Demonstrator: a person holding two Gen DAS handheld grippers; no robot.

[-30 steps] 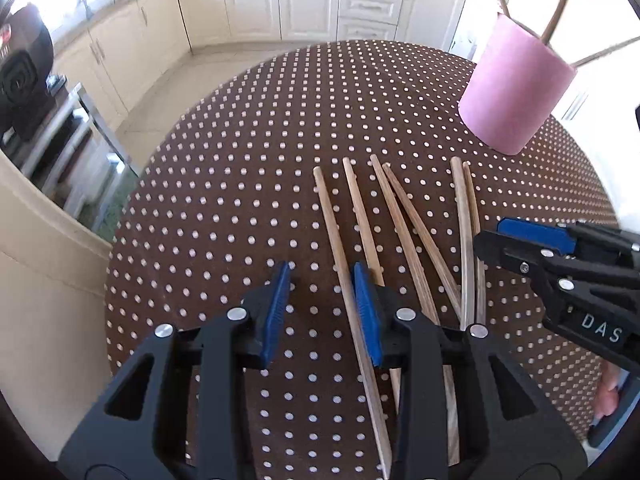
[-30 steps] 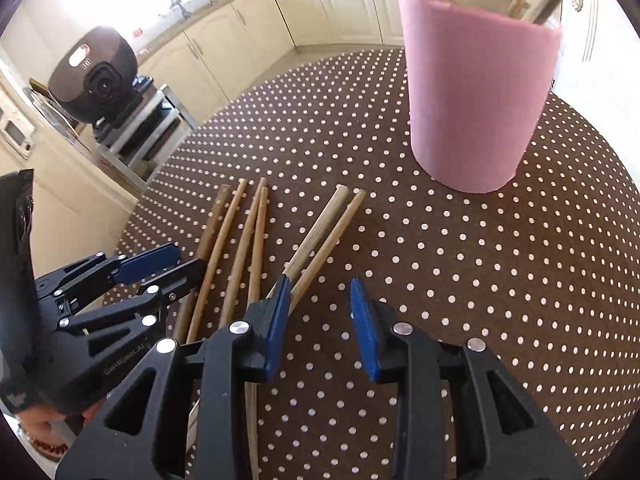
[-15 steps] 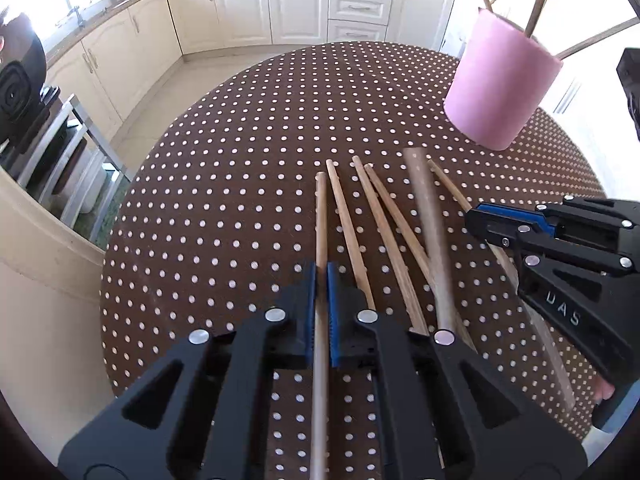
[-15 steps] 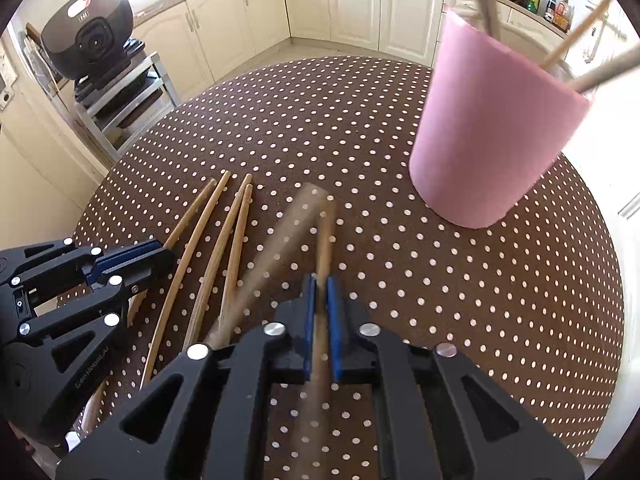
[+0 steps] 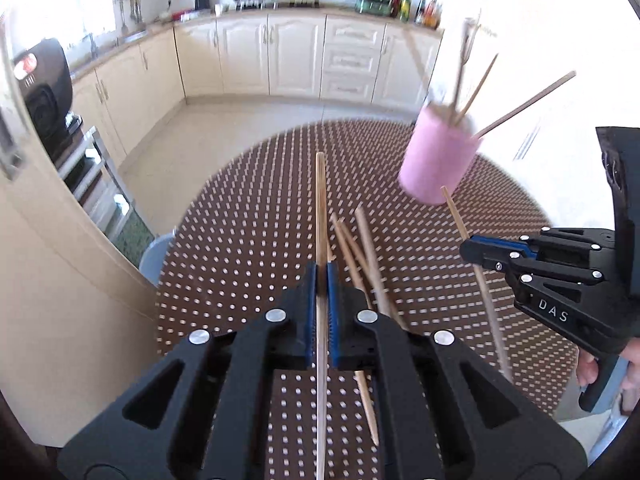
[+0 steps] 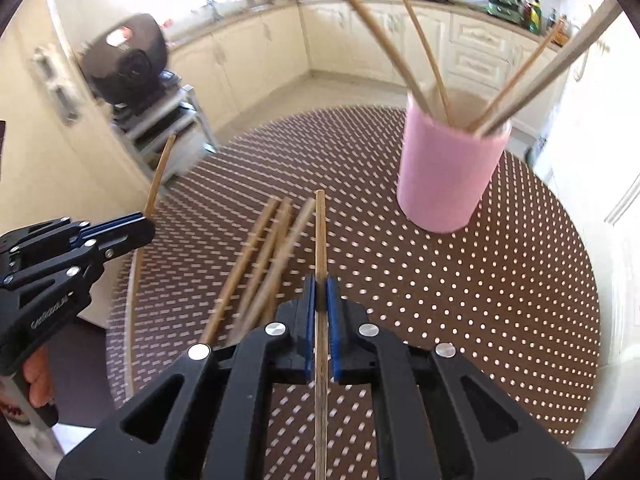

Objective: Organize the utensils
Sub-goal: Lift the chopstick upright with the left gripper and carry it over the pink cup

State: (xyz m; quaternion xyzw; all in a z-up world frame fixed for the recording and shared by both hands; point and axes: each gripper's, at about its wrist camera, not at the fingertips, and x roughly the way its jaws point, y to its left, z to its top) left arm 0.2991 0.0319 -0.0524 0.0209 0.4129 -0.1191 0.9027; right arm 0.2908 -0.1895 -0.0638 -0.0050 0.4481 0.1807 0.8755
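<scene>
My left gripper [image 5: 321,276] is clamped on one stick [image 5: 320,208], my right gripper [image 6: 320,286] on another [image 6: 320,236], so I'd tip each upright before dropping it into the cup [image 6: 450,176] at 1 o'clock, clear of the sticks [image 6: 256,256] lying on the bench [image 6: 480,300].

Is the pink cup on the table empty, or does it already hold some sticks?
Not empty. The pink cup stands upright on the dotted table with several wooden sticks leaning out of its open top.

Two wooden chopsticks [image 5: 320,208] [image 6: 320,236] held lifted, three loose chopsticks [image 5: 360,252] on table, more standing in pink cup [image 6: 448,176]
</scene>
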